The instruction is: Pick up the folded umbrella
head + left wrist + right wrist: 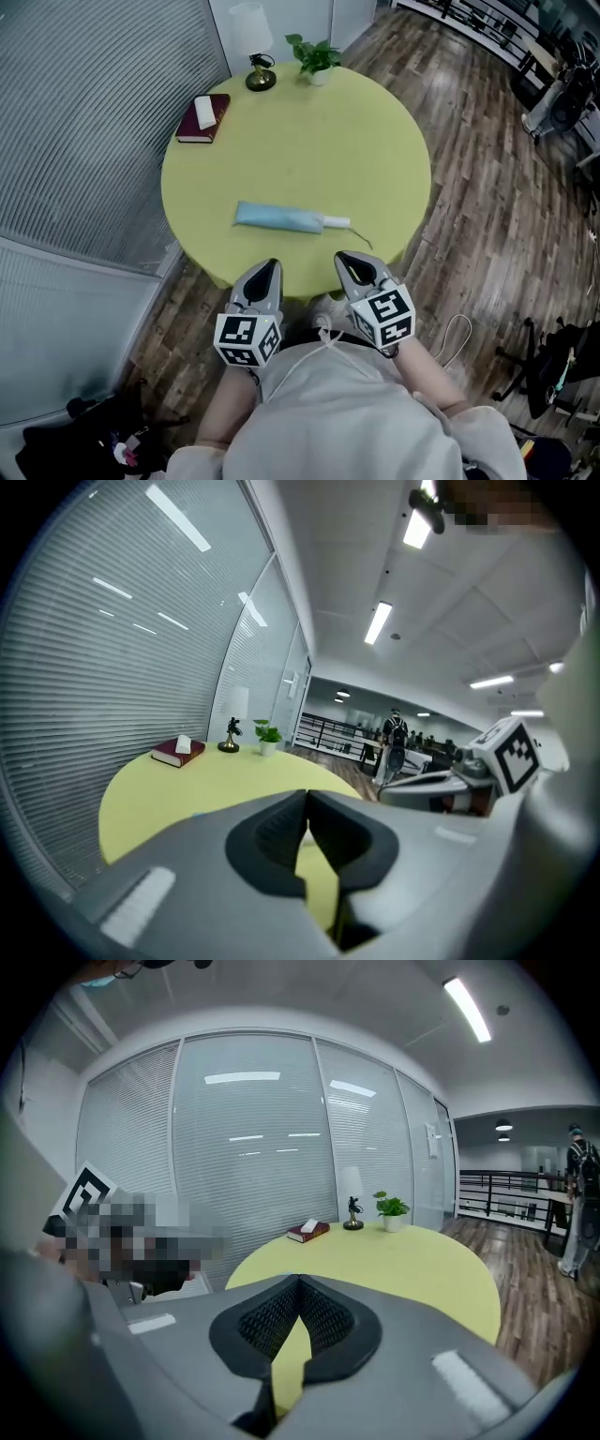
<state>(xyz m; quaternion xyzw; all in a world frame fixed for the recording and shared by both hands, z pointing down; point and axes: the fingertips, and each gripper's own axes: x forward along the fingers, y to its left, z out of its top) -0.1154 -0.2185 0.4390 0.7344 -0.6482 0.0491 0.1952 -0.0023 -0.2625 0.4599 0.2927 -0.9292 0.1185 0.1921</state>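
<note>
A folded light-blue umbrella [279,217] with a white handle lies across the near part of the round yellow-green table [375,141]. My left gripper [270,266] hovers at the table's near edge, just short of the umbrella, its jaws shut on nothing. Beside it my right gripper [344,258] is also shut and empty, a little nearer than the umbrella's handle end. In the left gripper view the closed jaws [306,797] hide the umbrella; the right gripper view shows closed jaws [299,1282] over the table [412,1260].
At the table's far side lie a dark red book [203,118] with a white object on it, a small figurine [260,75] and a potted plant [315,58]. Glass walls with blinds stand to the left. Wooden floor surrounds the table; a person stands far off [394,742].
</note>
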